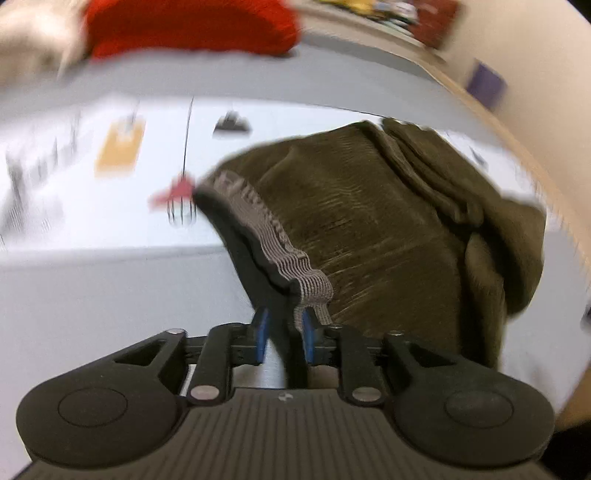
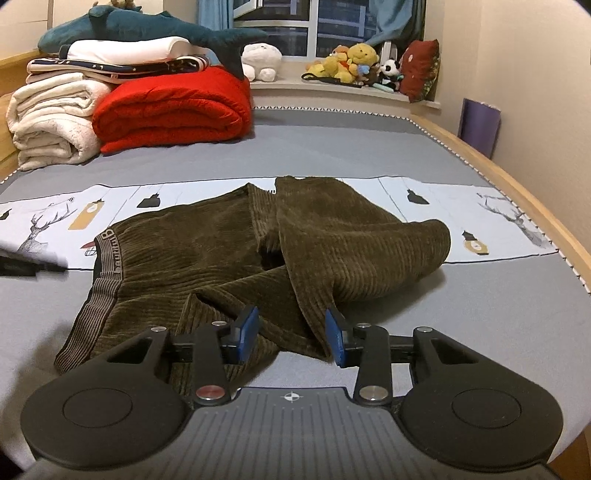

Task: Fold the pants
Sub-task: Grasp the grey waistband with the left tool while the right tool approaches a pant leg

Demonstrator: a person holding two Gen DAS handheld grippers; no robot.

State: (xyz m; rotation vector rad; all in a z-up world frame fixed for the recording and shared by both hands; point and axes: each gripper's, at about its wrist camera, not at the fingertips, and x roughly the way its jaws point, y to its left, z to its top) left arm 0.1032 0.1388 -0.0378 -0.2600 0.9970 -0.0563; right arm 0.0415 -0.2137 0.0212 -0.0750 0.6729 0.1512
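bed (image 2: 332, 147), grey cover with a printed band; olive corduroy pants (image 2: 229, 251) crumpled mid-bed. red blanket (image 2: 173, 110), white blankets (image 2: 51, 118), plush shark (image 2: 147, 29) at back. left gripper (image 1: 284, 334) pinching waistband (image 1: 273, 236); right gripper (image 2: 291, 338) jaws spread astride a pant leg.

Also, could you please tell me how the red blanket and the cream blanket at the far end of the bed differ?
The red blanket is vivid red, the cream blanket off-white. The cream blanket sits under the folded linens and plush shark; the red blanket is mostly bare on top. Both are thick folded bundles, touching side by side.
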